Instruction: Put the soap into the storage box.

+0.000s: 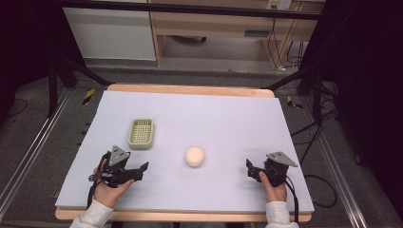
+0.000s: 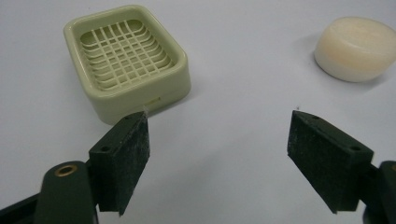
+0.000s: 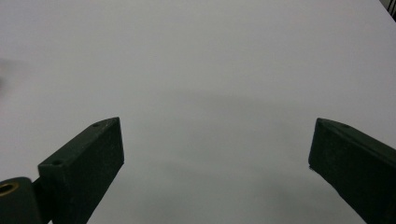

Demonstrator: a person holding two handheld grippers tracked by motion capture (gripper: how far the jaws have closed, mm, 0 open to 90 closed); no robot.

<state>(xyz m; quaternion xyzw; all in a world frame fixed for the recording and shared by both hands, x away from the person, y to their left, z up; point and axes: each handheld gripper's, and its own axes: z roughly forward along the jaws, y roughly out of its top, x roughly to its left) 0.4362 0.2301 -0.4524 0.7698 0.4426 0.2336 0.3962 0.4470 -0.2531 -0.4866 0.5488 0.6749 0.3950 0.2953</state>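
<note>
Soap bar: we see a round, cream soap bar [image 1: 195,156] lying flat on the lilac tabletop [image 1: 228,118], near the middle and toward our side.
Soap dish: a pale green soap dish [image 1: 141,133] with a slotted grid floor sits up and to the left of the bar, well apart from it and empty.
Left gripper: our left gripper [image 1: 143,167] rests low near the front edge, its jaws spread wide and holding nothing.
Right gripper: our right gripper [image 1: 249,165] rests on the other side of the bar, its jaws likewise apart and empty; its own view looks out over bare tabletop.
Bearing from the left jaws: in the left gripper view the dish [image 2: 127,59] lies ahead and to the left, just beyond the left jaw, and the bar [image 2: 355,48] ahead and far to the right, past the line of the right jaw.
Long axis: the bar is round, so we judge no approach angle is favoured; the dish runs long away from us.
Nearer hand: the two grippers flank the bar about evenly, and we cannot say which is closer.
What the move turns on: we judge either gripper must swing inward to centre the bar between its jaws.
</note>
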